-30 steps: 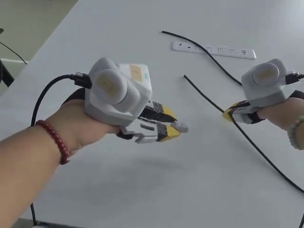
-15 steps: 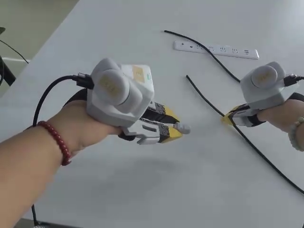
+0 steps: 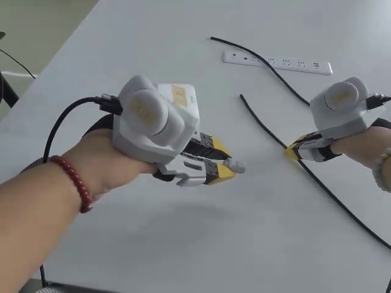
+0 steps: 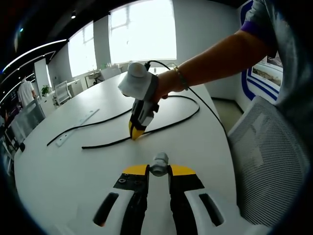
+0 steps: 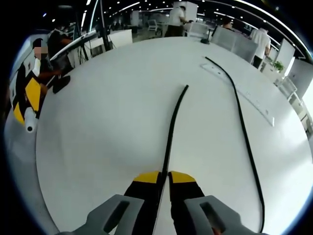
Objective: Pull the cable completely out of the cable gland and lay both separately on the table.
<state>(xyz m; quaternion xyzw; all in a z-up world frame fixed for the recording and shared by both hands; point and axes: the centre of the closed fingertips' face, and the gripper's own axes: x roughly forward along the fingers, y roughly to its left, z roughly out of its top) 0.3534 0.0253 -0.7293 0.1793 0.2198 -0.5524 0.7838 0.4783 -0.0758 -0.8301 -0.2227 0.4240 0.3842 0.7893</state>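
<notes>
— State of the left gripper [image 3: 225, 166]?

— Its jaws were closed on the cable gland [image 3: 235, 165], a small pale grey fitting pinched between the yellow tips. In the left gripper view the gland [image 4: 159, 164] stood out just past the tips. The gripper appeared to be held above the table [image 3: 183, 244], not resting on it.

— And the right gripper [image 3: 292, 151]?

— Clamped on the cable [image 3: 259, 122]. In the right gripper view the black cable [image 5: 171, 132] came up from between the closed yellow tips and ran forward across the white top to a bare free end. The tips were down at the table surface.

— Position of the cable against the gland?

— Well apart. The free end lay on the table with nothing fitted on it. The other stretch ran from the right gripper towards the near right edge of the table. The left gripper view showed the right gripper [image 4: 136, 131] nose-down on the cable, across the table from the gland.

— Anything else on the surface?

— A white power strip [image 3: 278, 63] on the far side, and a second black cord [image 3: 269, 67] crossing it. That cord lay beside the gripped cable without touching it. The hand on the left gripper wore a red bead bracelet [image 3: 72, 180].

— Was the gland laid down?

— Not yet; it was in the jaws.
</notes>
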